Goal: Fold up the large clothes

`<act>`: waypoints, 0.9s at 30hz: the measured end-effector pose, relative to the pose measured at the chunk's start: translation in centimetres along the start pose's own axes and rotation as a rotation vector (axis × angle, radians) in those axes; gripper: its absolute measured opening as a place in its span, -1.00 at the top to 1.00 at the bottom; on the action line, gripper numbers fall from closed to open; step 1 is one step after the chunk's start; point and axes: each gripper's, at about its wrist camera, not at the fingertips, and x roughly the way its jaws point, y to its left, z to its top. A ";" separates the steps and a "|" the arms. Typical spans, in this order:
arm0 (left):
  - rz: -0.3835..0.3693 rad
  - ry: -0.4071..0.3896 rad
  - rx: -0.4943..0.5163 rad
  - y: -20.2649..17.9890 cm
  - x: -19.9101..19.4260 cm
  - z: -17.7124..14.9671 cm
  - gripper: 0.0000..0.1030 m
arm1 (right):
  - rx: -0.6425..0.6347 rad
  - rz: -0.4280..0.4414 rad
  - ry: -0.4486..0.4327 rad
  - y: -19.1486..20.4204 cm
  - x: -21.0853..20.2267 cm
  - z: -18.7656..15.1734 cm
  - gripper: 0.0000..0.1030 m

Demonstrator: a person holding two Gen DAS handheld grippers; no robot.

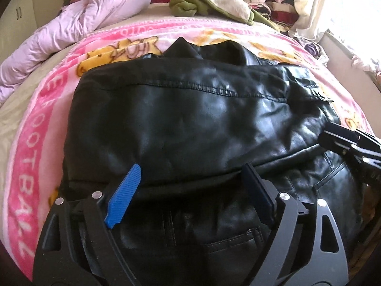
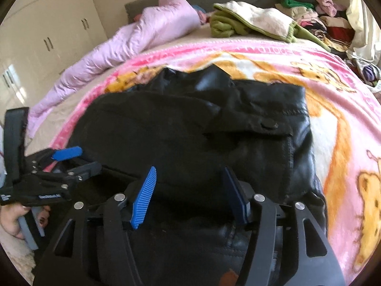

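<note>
A black leather jacket lies partly folded on a pink cartoon blanket, its collar toward the far side. My left gripper is open, its blue fingers spread just above the folded near edge, holding nothing. The jacket also shows in the right wrist view, with a buttoned pocket flap at its right. My right gripper is open above the jacket's near edge, empty. The left gripper also shows in the right wrist view at the left, held by a hand. Part of the right gripper's body shows at the right edge of the left wrist view.
A pink quilt lies bunched at the far left of the bed. A green and white garment and a pile of folded clothes sit at the far right. White cupboards stand to the left.
</note>
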 end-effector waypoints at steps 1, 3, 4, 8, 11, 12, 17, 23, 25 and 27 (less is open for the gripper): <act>-0.003 0.002 0.000 0.0 0.1 -0.1 -0.56 | 0.001 -0.023 0.012 -0.2 0.3 -0.3 -0.09; -0.007 0.007 -0.001 -0.1 0.2 -0.3 -0.57 | 0.011 -0.028 0.024 -0.4 0.9 -1.0 -0.06; -0.007 0.007 0.000 -0.2 0.2 -0.3 -0.58 | 0.018 -0.028 0.027 -0.5 1.2 -1.4 -0.07; -0.017 0.001 -0.006 -0.1 0.2 -0.3 -0.60 | 0.000 -0.059 0.031 -0.1 1.8 -1.7 -0.07; -0.034 -0.008 -0.013 0.1 0.0 -0.3 -0.65 | 0.018 -0.055 0.032 -0.2 2.0 -1.7 -0.08; -0.041 -0.011 -0.017 0.1 -0.1 -0.3 -0.66 | 0.023 -0.051 0.030 -0.3 1.9 -1.7 -0.09; -0.069 -0.031 -0.035 0.3 -0.8 -0.1 -0.66 | 0.092 0.004 -0.006 -0.9 0.6 -1.2 -0.18; -0.112 -0.053 -0.075 0.8 -1.7 0.0 -0.71 | 0.121 0.024 -0.075 -0.7 -1.8 -1.4 -0.50; -0.115 -0.055 -0.081 0.9 -1.8 0.1 -0.73 | 0.131 0.019 -0.087 -0.8 -2.4 -1.5 -0.58; -0.117 -0.063 -0.082 0.9 -2.0 0.1 -0.81 | 0.143 0.018 -0.097 -0.9 -2.9 -1.7 -0.71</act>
